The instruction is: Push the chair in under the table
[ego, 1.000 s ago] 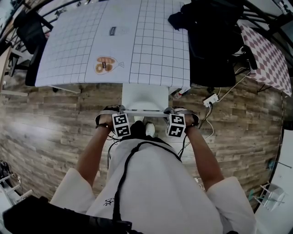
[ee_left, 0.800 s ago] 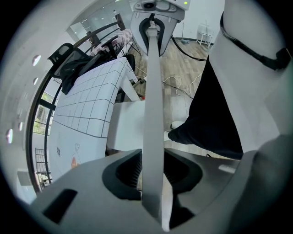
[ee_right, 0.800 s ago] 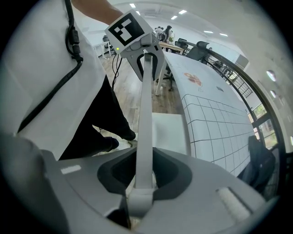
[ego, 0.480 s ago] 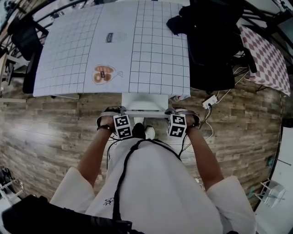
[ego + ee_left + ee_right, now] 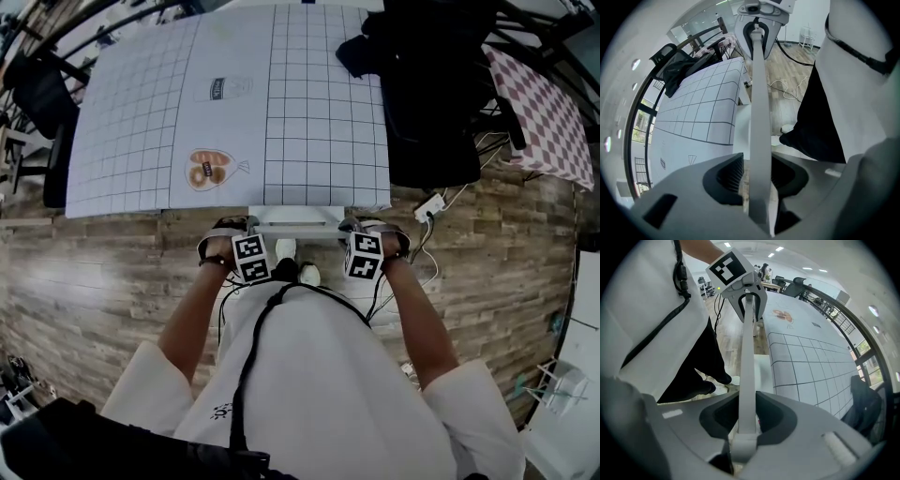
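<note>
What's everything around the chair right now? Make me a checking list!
Surface: grid-cloth table, white.
Job's things: white chair, seat largely under the table.
Clutter: bread-picture packet; black clothing on the far corner.
Grippers: right hand-held gripper shut on the chair's top rail; left hand-held gripper has just been opening, rail loose between its jaws.
Cables: power strip and cords on the floor.
Surroundings: wood floor, black chair, checked cloth.
</note>
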### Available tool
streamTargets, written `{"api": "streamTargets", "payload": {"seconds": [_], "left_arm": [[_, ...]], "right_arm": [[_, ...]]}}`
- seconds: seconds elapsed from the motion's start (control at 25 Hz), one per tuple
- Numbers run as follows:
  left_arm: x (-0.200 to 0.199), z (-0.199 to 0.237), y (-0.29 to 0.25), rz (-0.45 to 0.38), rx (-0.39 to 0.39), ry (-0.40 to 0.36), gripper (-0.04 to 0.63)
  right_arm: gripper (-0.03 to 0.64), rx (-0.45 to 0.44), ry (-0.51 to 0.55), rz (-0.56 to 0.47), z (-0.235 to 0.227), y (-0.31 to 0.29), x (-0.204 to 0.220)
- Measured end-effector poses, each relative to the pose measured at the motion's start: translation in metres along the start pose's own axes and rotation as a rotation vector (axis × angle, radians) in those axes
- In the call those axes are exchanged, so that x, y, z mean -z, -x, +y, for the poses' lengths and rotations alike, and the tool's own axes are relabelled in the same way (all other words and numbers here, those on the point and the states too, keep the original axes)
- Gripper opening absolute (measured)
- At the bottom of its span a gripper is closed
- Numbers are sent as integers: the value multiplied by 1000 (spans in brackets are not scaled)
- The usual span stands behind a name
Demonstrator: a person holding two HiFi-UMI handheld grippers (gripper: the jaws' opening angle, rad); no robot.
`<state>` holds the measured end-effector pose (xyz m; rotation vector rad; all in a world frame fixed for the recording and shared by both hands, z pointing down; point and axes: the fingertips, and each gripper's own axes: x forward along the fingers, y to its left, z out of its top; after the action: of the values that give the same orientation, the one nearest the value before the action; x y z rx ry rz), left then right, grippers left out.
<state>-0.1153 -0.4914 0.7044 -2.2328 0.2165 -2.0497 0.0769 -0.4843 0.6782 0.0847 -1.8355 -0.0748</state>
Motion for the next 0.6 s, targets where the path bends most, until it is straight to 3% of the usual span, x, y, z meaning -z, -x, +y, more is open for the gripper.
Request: {"api": "streamTargets", "payload": {"seconds": [0.6], "left_arm": [[0,56,-10,-27,-17,-35,172]], "right_arm": [[104,42,-45,18,-54,-7,0]]}}
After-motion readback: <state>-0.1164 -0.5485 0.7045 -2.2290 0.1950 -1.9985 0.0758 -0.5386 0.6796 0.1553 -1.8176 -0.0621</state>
